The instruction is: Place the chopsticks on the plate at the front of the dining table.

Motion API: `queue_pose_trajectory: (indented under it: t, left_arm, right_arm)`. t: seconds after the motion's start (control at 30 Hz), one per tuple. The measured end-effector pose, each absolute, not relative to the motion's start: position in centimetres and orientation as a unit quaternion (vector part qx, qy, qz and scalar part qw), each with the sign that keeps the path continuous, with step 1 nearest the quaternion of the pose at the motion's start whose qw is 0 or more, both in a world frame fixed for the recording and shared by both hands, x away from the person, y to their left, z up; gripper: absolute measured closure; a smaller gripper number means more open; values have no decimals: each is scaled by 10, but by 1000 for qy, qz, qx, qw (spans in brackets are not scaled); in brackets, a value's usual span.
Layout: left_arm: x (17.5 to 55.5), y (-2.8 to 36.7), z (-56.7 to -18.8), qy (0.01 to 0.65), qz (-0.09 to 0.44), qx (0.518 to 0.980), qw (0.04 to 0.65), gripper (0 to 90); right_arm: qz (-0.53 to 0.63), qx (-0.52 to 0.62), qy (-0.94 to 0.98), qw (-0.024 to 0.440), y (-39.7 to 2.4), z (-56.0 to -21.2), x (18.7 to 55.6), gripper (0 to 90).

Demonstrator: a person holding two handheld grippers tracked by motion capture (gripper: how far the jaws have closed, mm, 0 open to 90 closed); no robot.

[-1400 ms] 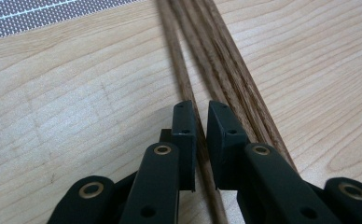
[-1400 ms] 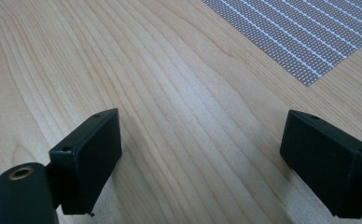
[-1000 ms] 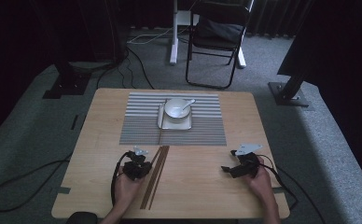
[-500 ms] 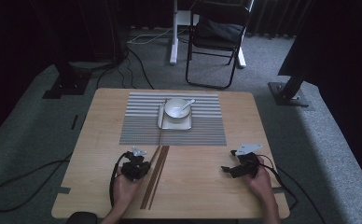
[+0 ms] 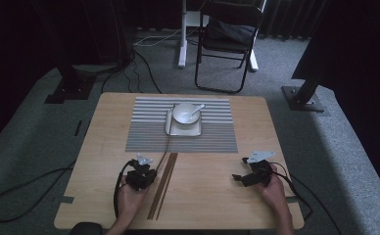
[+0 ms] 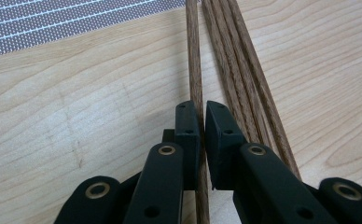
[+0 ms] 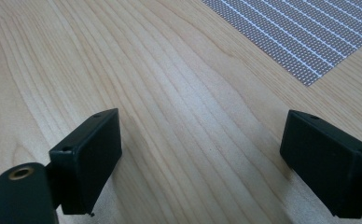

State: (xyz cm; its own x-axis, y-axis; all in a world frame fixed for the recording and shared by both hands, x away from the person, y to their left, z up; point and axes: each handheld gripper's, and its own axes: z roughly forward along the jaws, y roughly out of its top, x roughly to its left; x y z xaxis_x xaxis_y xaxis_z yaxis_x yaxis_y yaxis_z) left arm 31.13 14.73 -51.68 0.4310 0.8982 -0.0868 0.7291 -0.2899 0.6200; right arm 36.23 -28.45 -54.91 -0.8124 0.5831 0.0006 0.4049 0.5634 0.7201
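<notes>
Several brown wooden chopsticks (image 5: pixel 162 178) lie side by side on the wooden table (image 5: pixel 212 205), pointing toward the striped placemat (image 5: pixel 212 134). My left gripper (image 5: pixel 150 172) rests low at the front left. In the left gripper view it (image 6: pixel 202 112) is shut on one chopstick (image 6: pixel 193 56), the leftmost, which runs between the pads. The other chopsticks (image 6: pixel 244 70) lie just right of the jaws. My right gripper (image 5: pixel 241 169) sits at the front right, held in a hand. It (image 7: pixel 202 135) stands open over bare wood with nothing between its fingers.
A white bowl (image 5: pixel 185 113) with a spoon (image 5: pixel 197 107) in it stands on a white square plate (image 5: pixel 171 128) at the far middle of the placemat. A folding chair (image 5: pixel 227 44) and cables are on the carpet beyond the table.
</notes>
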Motion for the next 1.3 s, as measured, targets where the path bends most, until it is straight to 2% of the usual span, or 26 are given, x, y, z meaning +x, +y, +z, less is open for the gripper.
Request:
queue_pose_trajectory:
  t: [1.3]
  left_arm:
    - [319, 139, -507, 505, 140, 788, 324, 840]
  right_arm:
    - [373, 282, 876, 120, -284, -549, 362, 121]
